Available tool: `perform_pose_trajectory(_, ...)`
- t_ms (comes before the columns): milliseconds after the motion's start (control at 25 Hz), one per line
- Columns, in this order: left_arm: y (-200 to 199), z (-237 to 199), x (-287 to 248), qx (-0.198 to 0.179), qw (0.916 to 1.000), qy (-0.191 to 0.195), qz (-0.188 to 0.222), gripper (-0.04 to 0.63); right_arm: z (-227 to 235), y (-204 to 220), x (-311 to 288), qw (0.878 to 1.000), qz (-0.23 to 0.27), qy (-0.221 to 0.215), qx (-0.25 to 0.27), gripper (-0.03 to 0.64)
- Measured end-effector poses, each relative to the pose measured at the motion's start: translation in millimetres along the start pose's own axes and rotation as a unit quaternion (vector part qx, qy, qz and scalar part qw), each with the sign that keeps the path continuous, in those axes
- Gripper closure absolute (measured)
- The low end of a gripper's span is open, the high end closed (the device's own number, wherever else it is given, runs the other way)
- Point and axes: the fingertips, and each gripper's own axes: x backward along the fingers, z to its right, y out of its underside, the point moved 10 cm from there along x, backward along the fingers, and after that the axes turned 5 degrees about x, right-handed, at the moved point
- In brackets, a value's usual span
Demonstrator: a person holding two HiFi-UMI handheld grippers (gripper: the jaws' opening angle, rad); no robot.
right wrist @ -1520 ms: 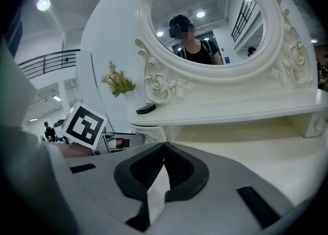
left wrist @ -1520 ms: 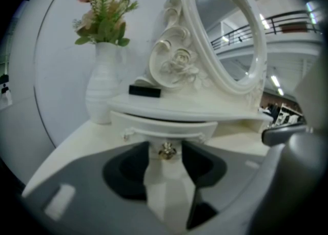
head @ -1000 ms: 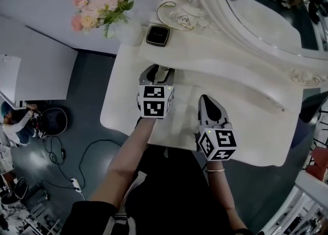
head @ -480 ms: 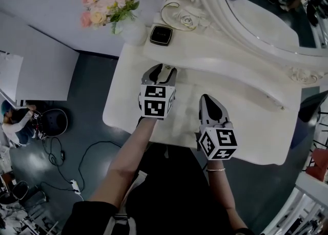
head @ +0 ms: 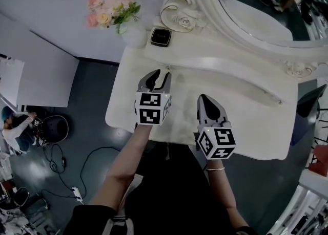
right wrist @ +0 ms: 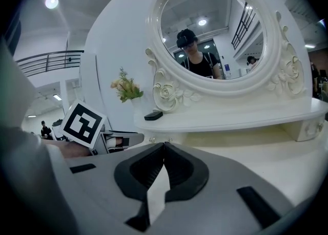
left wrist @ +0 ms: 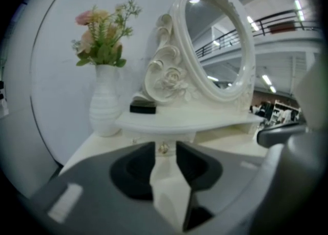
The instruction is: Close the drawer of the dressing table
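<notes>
- The flowers (head: 110,11) in their white vase (head: 133,33) stand well ahead of the left hand-held gripper (head: 160,74) and off to its left. They sit at the back corner of the table (head: 123,101), probably so that they are clear of any reach to the drawer.
- A black case (head: 160,36) lies on the raised shelf (head: 220,65), ahead of that hand-held gripper. Any mark on its lid is too small to read.
- The left hand-held gripper hovers over the table top and points at the drawer front. Its jaws have just been closing and stand at a narrow gap with nothing between the pads. The small knob (left wrist: 163,148) shows through the gap, ahead of the tips and apart from them.
- The drawer (left wrist: 160,136) sits under the raised shelf, straight ahead of the left hand-held gripper. Its front looks flush, so it is probably pushed home, which would explain why the jaws stand off rather than press.
- The right hand-held gripper (right wrist: 164,144) hovers beside the left one, nearer the person. Its jaws are pressed together on nothing, and it seems simply parked.
- The marker cube (head: 152,108) on each hand-held gripper bears black-and-white squares and no letters.
- The mirror (head: 256,8) rises ahead of the right hand-held gripper, and no brand shows anywhere.
</notes>
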Motion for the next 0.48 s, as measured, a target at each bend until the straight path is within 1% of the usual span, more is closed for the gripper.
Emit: perform_pose_trajectory(480, 4.9, -6.9, 53.9, -0.007, 0.9995, 0.016, 0.027, 0.5, -19.3, -0.1, 15.8, 1.0, 0.014, 0.018, 0.009, 0.612)
